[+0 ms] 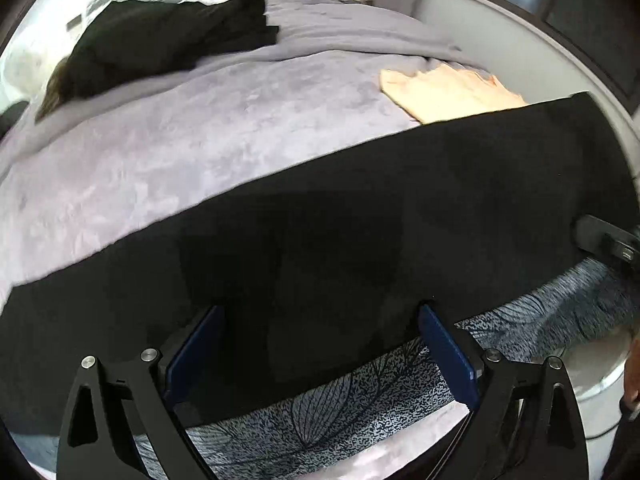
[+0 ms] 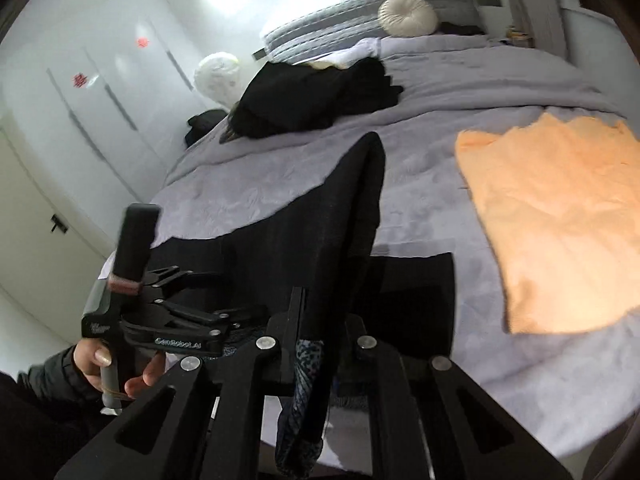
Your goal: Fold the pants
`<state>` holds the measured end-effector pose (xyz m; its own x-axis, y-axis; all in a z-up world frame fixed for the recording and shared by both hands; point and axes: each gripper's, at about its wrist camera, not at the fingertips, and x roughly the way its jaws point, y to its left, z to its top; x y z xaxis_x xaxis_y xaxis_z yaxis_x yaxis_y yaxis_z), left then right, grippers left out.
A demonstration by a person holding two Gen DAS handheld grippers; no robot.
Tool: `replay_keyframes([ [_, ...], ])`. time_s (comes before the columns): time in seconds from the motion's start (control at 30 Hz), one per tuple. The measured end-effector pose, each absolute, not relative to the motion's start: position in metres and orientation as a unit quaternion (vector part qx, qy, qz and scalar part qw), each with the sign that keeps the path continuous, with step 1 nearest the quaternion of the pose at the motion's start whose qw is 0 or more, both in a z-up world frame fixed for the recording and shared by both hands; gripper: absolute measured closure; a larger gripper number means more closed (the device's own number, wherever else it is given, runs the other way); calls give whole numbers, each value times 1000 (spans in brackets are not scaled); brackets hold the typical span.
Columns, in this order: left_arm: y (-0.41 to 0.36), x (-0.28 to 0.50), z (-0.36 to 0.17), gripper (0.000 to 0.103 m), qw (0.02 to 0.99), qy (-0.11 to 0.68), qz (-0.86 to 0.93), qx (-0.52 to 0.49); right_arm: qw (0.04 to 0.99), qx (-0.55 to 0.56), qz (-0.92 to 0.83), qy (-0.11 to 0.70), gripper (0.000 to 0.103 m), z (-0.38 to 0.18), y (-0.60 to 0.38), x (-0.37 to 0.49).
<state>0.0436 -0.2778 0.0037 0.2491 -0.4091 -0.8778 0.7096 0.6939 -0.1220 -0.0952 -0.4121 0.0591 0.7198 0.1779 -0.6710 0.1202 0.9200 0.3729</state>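
Note:
Black pants [image 1: 360, 224] lie stretched across the near part of the lilac bed [image 1: 180, 152], with a dark leaf-patterned lining or band [image 1: 320, 404] showing along their near edge. My left gripper [image 1: 320, 356] is open, its blue pads [image 1: 448, 356] wide apart over that near edge. It also shows in the right wrist view [image 2: 168, 316], held by a hand. My right gripper [image 2: 320, 320] is shut on the pants [image 2: 340, 220], pinching black cloth and the patterned edge [image 2: 304, 392] and lifting a ridge of fabric off the bed.
A folded orange garment [image 2: 560, 216] lies on the bed to the right. A heap of black clothes [image 2: 312, 96] lies further back. A round cream cushion [image 2: 408, 16] and grey pillow are at the head. White wardrobe doors [image 2: 100, 100] stand left.

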Motion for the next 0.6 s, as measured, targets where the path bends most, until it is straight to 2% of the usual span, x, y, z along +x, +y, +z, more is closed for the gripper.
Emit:
replay_keyframes([
  [0.13, -294, 58, -46, 6, 739, 555, -330, 190, 859, 243, -28, 450, 93, -8, -436, -71],
  [0.2, -297, 57, -58, 4, 747, 542, -325, 207, 841, 259, -44, 474, 92, -40, -444, -62],
  [0.33, -289, 47, -41, 4, 758, 520, -343, 192, 850, 252, -59, 458, 92, -33, -447, -64],
  [0.37, -286, 47, -37, 4, 763, 514, -345, 184, 853, 244, -71, 457, 88, -31, -450, -65],
  [0.47, -282, 54, -55, 4, 763, 533, -314, 188, 851, 252, -61, 457, 86, -35, -460, -66],
  [0.53, -279, 51, -57, 4, 769, 521, -318, 191, 863, 220, -108, 442, 75, -23, -454, -71],
  [0.57, -277, 49, -53, 4, 771, 519, -319, 186, 871, 191, -141, 429, 64, -13, -443, -77],
  [0.6, -272, 48, -46, 4, 773, 518, -323, 171, 881, 157, -181, 408, 47, -3, -435, -83],
])
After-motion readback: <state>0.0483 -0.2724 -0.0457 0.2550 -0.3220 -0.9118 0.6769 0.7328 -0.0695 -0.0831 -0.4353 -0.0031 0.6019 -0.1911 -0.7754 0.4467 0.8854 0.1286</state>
